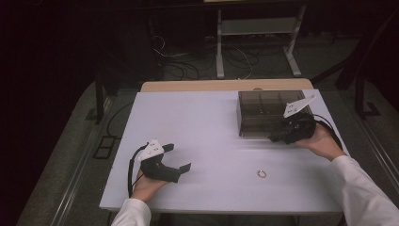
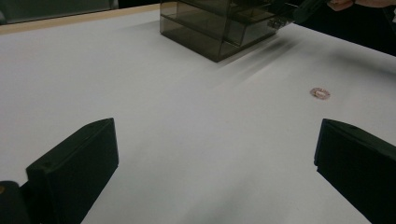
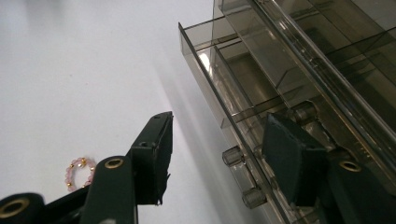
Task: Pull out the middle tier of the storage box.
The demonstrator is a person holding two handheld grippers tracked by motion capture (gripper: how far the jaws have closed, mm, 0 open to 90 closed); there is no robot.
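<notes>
Two knobs sit on the drawer (image 3: 219, 88) of the smoky box (image 1: 263, 113) on the counter (image 1: 207, 127); my right claw (image 3: 215, 158), half open, straddles one. I should squeeze squarely, then pull straight. My left claw (image 2: 215, 163) rests wide open.

The high view looks forward and down from above the near edge of the white table (image 1: 207, 122), taking in the whole top. The left gripper view sits low, skimming across the surface toward the smoky drawer box (image 2: 219, 28) and the bead ring (image 2: 320, 93). The right gripper view is close against that box's drawer front (image 3: 233, 107); the ring (image 3: 78, 172) lies behind.
</notes>
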